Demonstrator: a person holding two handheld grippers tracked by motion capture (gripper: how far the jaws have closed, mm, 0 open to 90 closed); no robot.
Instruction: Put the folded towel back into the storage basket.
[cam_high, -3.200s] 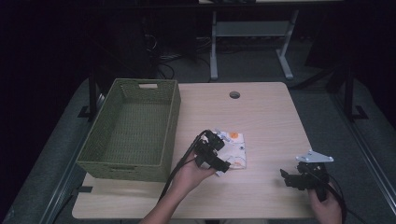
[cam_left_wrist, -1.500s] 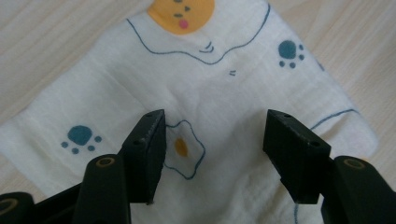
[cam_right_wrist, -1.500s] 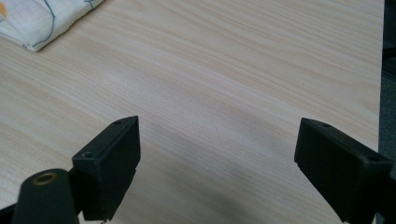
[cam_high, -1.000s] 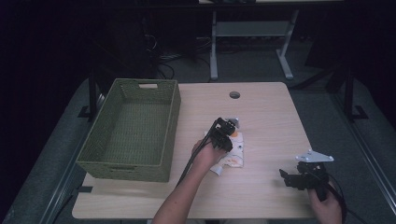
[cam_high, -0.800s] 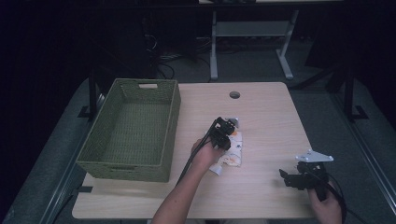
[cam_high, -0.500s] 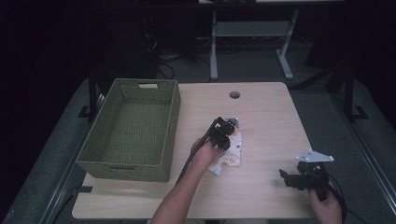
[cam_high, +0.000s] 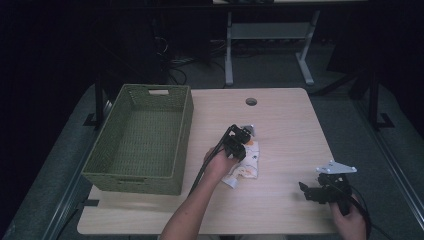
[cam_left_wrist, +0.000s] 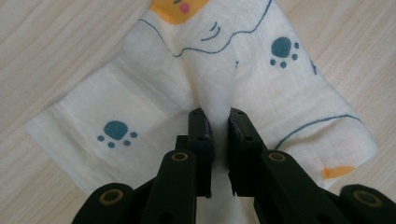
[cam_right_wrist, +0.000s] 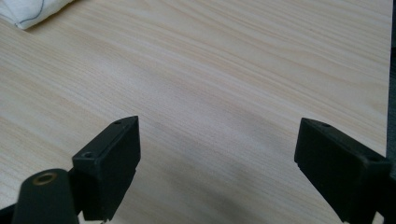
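The left claw (cam_left_wrist: 218, 116) has just pinched shut on a fold of the white cloth (cam_left_wrist: 140, 98) mid-desk (cam_high: 285, 120). At four o'clock, near the desk's front edge, the right claw (cam_right_wrist: 217, 154) apparently gapes empty over bare wood.

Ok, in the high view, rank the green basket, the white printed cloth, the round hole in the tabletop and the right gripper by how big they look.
1. Green basket, by far the largest.
2. Right gripper and white printed cloth look about alike; the left gripper covers part of the cloth, so I won't rank them.
3. Round hole, the smallest.
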